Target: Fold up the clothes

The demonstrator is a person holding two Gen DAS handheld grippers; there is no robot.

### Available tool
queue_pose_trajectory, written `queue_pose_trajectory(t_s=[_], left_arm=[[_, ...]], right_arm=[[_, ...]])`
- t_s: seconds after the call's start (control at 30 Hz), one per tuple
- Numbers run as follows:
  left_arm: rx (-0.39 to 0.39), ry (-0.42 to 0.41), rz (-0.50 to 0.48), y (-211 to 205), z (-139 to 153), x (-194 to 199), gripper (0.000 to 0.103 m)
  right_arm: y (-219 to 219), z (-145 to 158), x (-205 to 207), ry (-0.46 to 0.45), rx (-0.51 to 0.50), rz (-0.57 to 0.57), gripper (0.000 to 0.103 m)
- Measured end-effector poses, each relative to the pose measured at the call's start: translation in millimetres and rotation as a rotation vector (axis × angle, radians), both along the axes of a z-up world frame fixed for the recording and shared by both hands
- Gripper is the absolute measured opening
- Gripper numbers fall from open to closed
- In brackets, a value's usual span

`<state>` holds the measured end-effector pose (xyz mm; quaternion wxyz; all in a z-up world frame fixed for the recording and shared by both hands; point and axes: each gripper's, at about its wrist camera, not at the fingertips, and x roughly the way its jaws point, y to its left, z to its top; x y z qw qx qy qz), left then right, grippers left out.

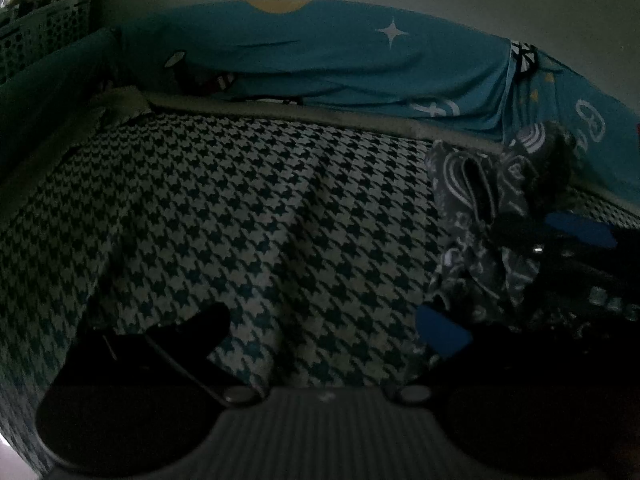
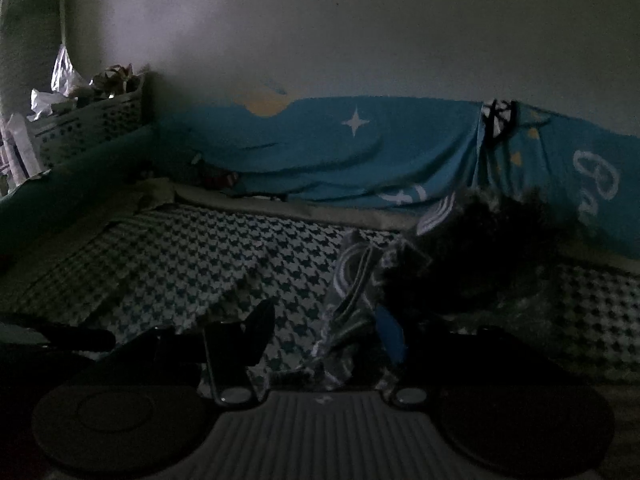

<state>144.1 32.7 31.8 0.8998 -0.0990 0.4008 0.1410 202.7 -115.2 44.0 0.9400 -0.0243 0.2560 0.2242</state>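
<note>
Garment (image 1: 476, 232) on bedspread (image 1: 240, 208), right side; basket (image 1: 44, 32) far left.

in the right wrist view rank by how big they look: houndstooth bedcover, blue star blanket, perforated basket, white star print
1. Houndstooth-patterned bedcover and blue star-printed blanket: too close to rank.
2. Pale perforated plastic basket.
3. White four-pointed star print.

Both views very dark; detail lost in shadow.

Patterned grey garment (image 1: 476, 236): its near end sinks into black beside the left hand-held gripper (image 1: 332, 328), so its outline cannot be traced there.

From the right wrist, a dark furry mass (image 2: 492, 240) beyond the right hand-held gripper (image 2: 328, 332) covers part of the garment; what it is, cannot tell.

Blue sheet (image 2: 360, 152) along the wall: white lettering at far right runs out of frame.

Perforated basket (image 1: 40, 36), far left: cut by the edge, contents too dim to name.
</note>
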Motion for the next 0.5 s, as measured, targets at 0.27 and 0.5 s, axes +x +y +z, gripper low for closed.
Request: queue_pose_trajectory(t_s=[0.27,0.5], left_arm=[[-0.011,-0.019,0.003,-1,3,0,0.103],[-0.027,-0.024,0.0,-3,0,3,0.103]], right_arm=[[-27,28,5,0.002,0.023,-0.091,0.057],[-51,34,36,0.021,0.016,-0.206,0.057]])
